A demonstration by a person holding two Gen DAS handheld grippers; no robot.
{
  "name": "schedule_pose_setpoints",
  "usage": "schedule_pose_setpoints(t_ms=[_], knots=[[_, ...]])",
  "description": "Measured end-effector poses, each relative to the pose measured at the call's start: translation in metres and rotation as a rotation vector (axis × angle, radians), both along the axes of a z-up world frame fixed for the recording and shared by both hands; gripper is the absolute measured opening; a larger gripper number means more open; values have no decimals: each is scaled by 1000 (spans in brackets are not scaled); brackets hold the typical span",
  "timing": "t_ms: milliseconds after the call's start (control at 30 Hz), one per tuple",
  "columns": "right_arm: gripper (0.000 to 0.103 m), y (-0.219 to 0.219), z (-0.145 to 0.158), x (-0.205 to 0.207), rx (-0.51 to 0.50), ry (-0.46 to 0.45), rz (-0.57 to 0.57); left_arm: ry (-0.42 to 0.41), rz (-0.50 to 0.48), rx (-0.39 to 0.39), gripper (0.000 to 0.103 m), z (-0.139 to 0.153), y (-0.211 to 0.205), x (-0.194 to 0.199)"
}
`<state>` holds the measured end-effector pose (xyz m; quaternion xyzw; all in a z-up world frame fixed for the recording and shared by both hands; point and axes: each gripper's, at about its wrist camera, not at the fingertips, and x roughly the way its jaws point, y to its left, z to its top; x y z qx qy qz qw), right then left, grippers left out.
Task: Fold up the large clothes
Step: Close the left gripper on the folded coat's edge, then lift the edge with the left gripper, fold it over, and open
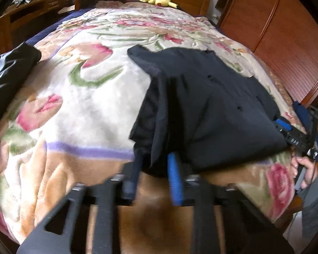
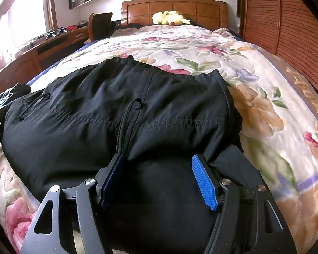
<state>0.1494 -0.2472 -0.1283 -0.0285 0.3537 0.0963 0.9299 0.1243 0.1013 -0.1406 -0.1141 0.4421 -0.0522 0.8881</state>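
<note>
A large black garment (image 1: 212,110) with a drawstring cord (image 2: 129,116) lies part-folded on the flowered blanket (image 1: 84,105). In the left wrist view my left gripper (image 1: 154,169) is at the garment's near left corner, and its blue pads are shut on the hanging hem. My right gripper (image 2: 159,169) stands wide on the garment's (image 2: 95,116) near edge. Black fabric fills the gap between its pads, which do not pinch it. From the left wrist view the right gripper (image 1: 290,131) sits at the garment's right edge, held by a hand (image 1: 305,167).
A second dark garment (image 1: 6,74) lies at the bed's left edge. A yellow plush toy (image 2: 169,18) rests by the wooden headboard (image 2: 180,6). A wooden wardrobe (image 1: 275,31) stands close on the right, and a desk (image 2: 53,42) on the left.
</note>
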Motion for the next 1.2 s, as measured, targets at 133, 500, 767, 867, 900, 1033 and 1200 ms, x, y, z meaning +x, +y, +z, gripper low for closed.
schedule_pose_setpoints(t_ms=[133,500,767,867,900,1033,1200], knots=[[68,0,0,0,-2,2,0,-79,4,39,5,38,-11,1],[68,-26,32,-27,56,-15,3,-334,-167,247,3,177,-131,30],[68,-101,72,-82,59,-88,-68,-390,-362,255,3,211,-246,49],[68,-126,83,-102,38,-114,-107,-365,-431,234,3,198,-286,55],[68,-133,86,-108,28,-122,-118,-349,-448,217,3,192,-294,56],[68,-144,94,-124,-8,-136,-135,-256,-515,145,3,153,-323,61],[68,-142,94,-138,1,-142,-133,-185,-540,123,3,108,-349,59]])
